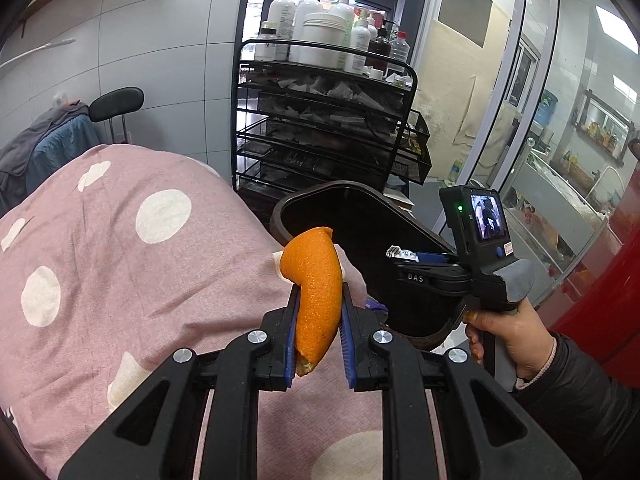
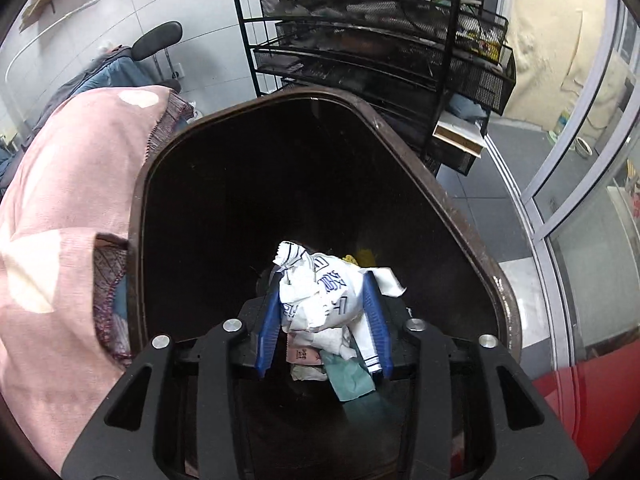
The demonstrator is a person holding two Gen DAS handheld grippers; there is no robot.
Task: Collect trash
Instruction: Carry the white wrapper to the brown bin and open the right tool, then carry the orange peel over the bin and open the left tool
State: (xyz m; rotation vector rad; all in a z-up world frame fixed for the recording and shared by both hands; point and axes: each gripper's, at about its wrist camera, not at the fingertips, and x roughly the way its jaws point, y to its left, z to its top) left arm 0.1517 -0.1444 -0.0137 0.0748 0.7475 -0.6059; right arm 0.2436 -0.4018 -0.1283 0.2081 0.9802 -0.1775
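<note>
A curved orange peel (image 1: 318, 292) sticks up between the blue pads of my left gripper (image 1: 320, 286), which is shut on it, just left of a dark brown trash bin (image 1: 304, 194). My right gripper (image 2: 324, 276) points down into the bin (image 2: 440, 200). A crumpled white paper with blue print (image 2: 320, 296) lies between its blue pads, which stand apart and do not visibly squeeze it. Below it, a green scrap (image 2: 348, 376) and a pink slip (image 2: 302, 356) show inside the bin. In the left wrist view, a hand (image 1: 512, 336) holds the right gripper's handle over the bin.
A pink quilt with white dots (image 1: 120, 260) covers a bed pressed against the bin's left side. A black wire rack (image 1: 320, 132) with bottles on top stands right behind the bin. Glass partitions (image 1: 560, 120) and a red surface (image 1: 600, 312) close off the right.
</note>
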